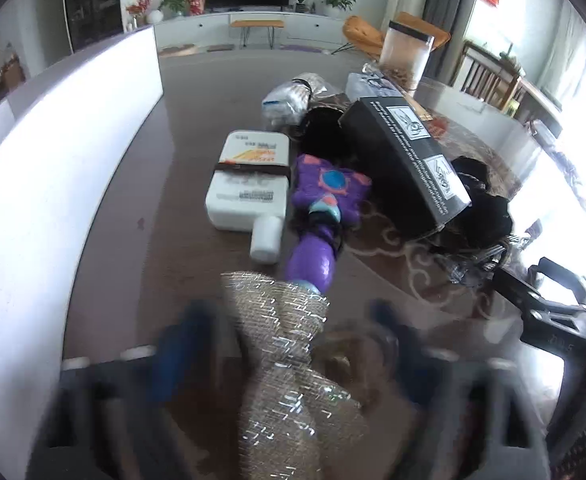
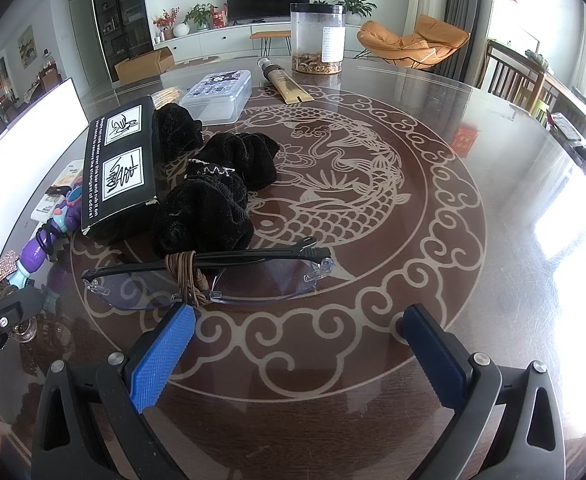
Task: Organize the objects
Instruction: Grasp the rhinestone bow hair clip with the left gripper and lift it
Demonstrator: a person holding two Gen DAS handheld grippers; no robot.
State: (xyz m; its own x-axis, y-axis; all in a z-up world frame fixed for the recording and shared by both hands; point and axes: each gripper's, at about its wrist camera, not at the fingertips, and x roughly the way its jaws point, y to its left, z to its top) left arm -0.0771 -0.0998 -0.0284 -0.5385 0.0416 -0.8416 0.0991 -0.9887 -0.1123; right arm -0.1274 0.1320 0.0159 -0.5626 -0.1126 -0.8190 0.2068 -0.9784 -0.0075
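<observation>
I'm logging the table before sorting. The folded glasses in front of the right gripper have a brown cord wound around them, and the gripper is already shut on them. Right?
Not quite. The right wrist view shows the right gripper open, short of the glasses. The brown cord is wound around them, as you said.

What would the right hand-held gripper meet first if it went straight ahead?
Probably the glasses, lying just beyond the open right hand-held gripper, near its left finger; depth is unclear, so it could touch the table first.

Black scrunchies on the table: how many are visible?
3: black scrunchie behind the black box, second scrunchie mid-table, third scrunchie beside the glasses. More may be hidden.
</observation>
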